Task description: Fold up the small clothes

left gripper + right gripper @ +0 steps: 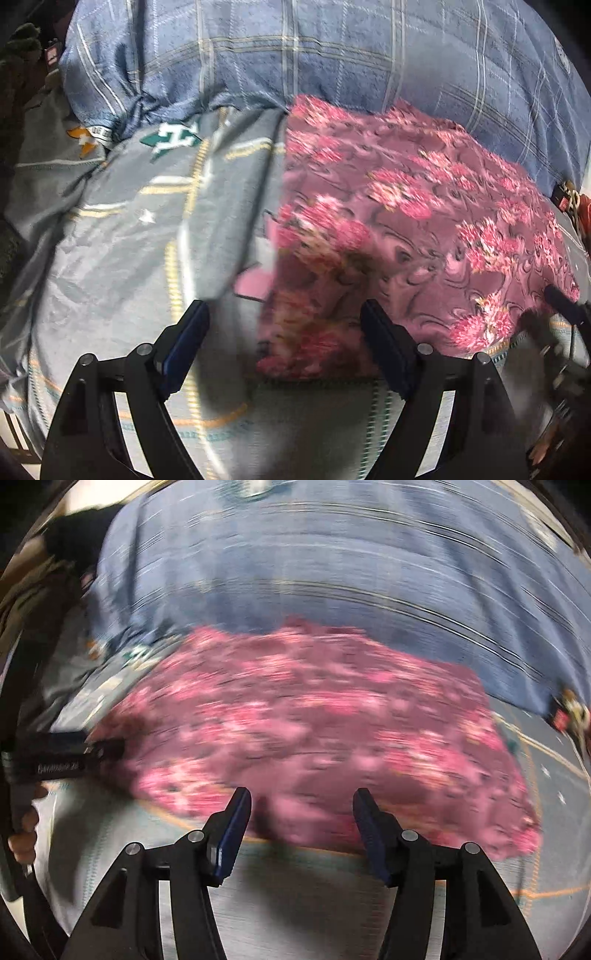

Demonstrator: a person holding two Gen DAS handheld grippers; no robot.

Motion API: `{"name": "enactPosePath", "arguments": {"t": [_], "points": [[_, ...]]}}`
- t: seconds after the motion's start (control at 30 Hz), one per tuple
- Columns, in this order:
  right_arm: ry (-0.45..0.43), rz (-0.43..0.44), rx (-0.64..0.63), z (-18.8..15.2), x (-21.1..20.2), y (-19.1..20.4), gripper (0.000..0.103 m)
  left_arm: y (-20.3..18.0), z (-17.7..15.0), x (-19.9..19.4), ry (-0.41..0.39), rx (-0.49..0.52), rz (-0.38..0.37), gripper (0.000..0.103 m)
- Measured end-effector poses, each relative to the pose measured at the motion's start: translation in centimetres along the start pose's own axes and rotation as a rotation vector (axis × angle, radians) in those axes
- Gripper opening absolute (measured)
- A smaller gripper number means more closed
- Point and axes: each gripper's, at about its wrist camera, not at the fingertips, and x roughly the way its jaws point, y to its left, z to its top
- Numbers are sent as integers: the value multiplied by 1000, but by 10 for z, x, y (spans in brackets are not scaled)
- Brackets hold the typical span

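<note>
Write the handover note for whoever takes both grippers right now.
Left gripper: open, empty, over the near left edge of the pink floral garment.
Right gripper: open, empty, at the garment's near edge; that view is motion-blurred.
The garment lies spread on the grey patterned bedsheet, its far side against the blue plaid quilt.
Done: garment laid out; a lighter underside shows at its left edge, so it may already be partly folded, hard to tell.
Left: grip the near edge and fold.

Far: blue plaid quilt (332,55)
Near, left: grey patterned bedsheet (110,240)
Far right: small red item (565,197), unclear
</note>
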Motion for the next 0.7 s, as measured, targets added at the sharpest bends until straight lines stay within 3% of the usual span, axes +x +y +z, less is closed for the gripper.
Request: {"name": "enactPosePath", "arguments": {"t": [0.2,0.4,0.5,0.57,0.7], "points": [[21,105,-156,5,13,72,65,62,17,-9,-24,-149,18,84],[13,123,-333,6,28,136,72,103,15,-5,-8,-257,9,84],[10,114,-389,7,37,159,73,113,11,0,11,-285,0,84],[-20,98,-400,11,40,168,79,116,9,3,23,-301,-4,84],[-52,44,-356,22,55,173,87,121,5,8,44,-336,-22,84]]}}
